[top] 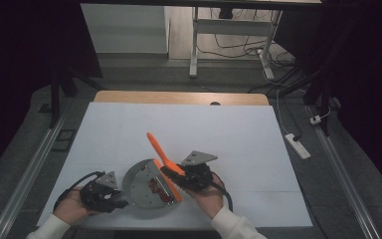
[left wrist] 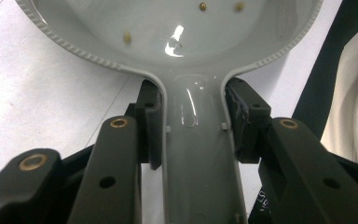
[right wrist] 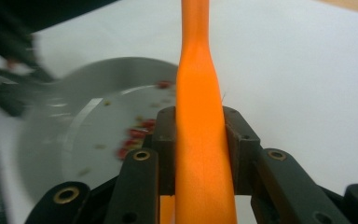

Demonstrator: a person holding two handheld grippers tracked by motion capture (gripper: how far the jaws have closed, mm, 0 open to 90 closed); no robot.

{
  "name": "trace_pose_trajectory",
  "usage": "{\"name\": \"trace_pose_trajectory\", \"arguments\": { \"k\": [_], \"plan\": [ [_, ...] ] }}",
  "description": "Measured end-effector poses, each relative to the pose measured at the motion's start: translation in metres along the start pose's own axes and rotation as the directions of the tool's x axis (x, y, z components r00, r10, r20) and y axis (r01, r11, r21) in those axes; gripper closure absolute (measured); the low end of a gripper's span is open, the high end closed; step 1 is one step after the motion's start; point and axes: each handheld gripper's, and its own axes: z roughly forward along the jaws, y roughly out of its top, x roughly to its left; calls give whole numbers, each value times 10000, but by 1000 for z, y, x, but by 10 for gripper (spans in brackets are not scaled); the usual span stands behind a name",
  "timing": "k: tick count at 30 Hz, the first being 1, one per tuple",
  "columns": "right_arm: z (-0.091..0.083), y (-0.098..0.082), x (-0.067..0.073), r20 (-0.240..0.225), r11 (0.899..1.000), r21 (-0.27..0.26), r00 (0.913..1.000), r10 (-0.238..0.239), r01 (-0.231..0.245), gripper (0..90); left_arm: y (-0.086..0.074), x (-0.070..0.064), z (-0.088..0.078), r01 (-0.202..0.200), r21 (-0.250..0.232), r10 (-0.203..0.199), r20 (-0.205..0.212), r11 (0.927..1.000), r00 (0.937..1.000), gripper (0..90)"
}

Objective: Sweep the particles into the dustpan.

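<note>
A grey pan point(top: 135, 185) lies at the near middle of the white table, with red bits point(top: 155, 187) in it. My left gripper point(top: 121, 201) is shut on the pan's handle point(left wrist: 198, 154), and its pads point(left wrist: 151, 122) press both sides. Small seeds dot the pan's bowl point(left wrist: 168, 28). My right gripper point(top: 173, 175) is shut on an orange spatula point(top: 159, 148). The spatula's handle points up and away, and its blade lies over the pan's right side. In the right gripper view the spatula point(right wrist: 199, 107) rises between the jaws of the gripper point(right wrist: 199, 140), and the pan point(right wrist: 84, 116) with red bits point(right wrist: 135, 135) lies at left.
A white sheet point(top: 229, 134) covers the table, with a wooden strip point(top: 179, 97) at its far edge. On the floor beyond stand a desk frame point(top: 195, 45) and cables, and a power strip point(top: 298, 145) lies at right. Rails run along both sides.
</note>
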Motion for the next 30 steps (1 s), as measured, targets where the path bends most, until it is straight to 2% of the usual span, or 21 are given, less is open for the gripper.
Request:
{"name": "trace_pose_trajectory", "arguments": {
  "k": [4,6,10,12,16,19,24,26,30],
  "plan": [
    [-9,-6,-26,417,9983,90,9975,574,-578,698,0,0,1,23,-31,-23,-33,10000,10000,615],
    [-9,-10,-35,743,9977,285,9955,585,-608,698,0,0,1,34,-32,-34,-11,10000,10000,615],
    [-4,-17,-42,781,9945,714,9944,716,-772,698,0,-1,2,59,-53,-59,-25,10000,10000,616],
    [0,-18,-39,677,9940,867,9958,608,-666,698,-1,-1,2,56,-64,-56,-29,10000,10000,615],
    [7,-18,-29,476,9949,830,9974,541,-580,697,-2,-1,4,68,6,-68,-48,10000,10000,615],
    [12,-17,-11,239,9959,906,9997,51,-72,696,-2,-2,5,127,-55,-127,-57,9999,9999,615],
    [17,-16,13,197,9951,796,9980,-607,589,695,-4,-3,8,242,-51,-243,-91,9997,9997,616],
    [16,-16,18,-44,9964,586,9981,-612,613,697,-5,-3,10,286,-45,-286,-75,9996,9996,616],
    [18,-14,25,-944,9989,474,9955,-8,53,697,-6,-3,11,316,-84,-317,-72,9995,9995,615]
  ]
}}
